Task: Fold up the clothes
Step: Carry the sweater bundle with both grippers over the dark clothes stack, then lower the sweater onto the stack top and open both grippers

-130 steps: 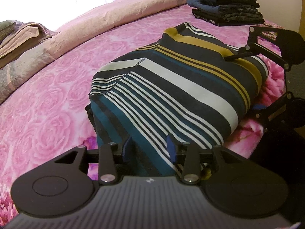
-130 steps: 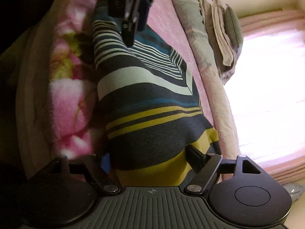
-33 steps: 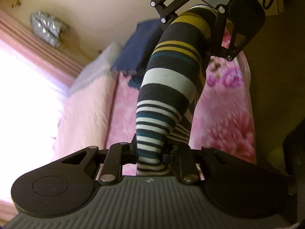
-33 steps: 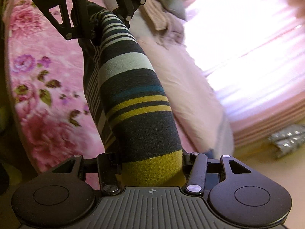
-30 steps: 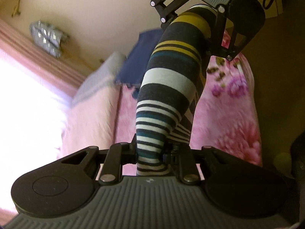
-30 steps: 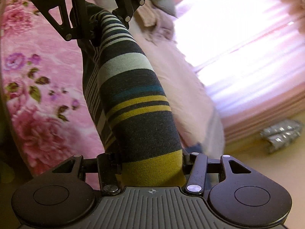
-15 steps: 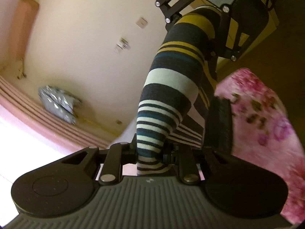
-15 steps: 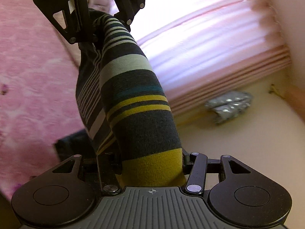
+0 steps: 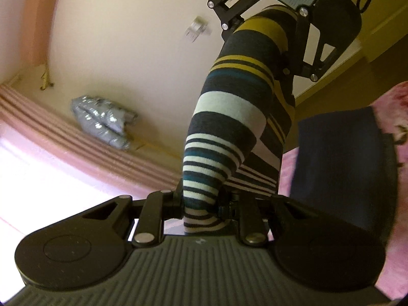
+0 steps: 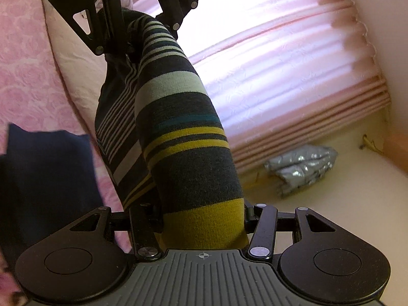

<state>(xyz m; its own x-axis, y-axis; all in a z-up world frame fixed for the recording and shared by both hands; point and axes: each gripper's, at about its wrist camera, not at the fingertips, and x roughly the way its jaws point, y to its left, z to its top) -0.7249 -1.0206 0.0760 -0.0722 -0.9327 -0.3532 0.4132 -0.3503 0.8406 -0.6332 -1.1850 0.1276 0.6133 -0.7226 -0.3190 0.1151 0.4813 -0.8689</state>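
The folded striped garment [image 9: 229, 117], dark grey with white, teal and mustard bands, hangs in the air between both grippers. My left gripper [image 9: 201, 204] is shut on its thin-striped end. My right gripper [image 10: 204, 219] is shut on the mustard end. In the left wrist view the right gripper [image 9: 288, 33] shows at the top, clamped on the far end. In the right wrist view the left gripper [image 10: 132, 25] shows at the top, holding the striped end. The garment sags a little beside its fold.
A stack of dark blue folded clothes [image 9: 344, 168] lies on the pink floral bedcover [image 9: 392, 102], just below and beside the garment; it shows as [image 10: 43, 178] in the right wrist view. Pink curtains [image 10: 280, 63], a cream wall and a silver foil object [image 9: 104, 122] lie behind.
Both grippers closed on the garment, lifted it off the bed and carried it toward the dark folded stack; that stack now looms larger and closer than half a second ago.
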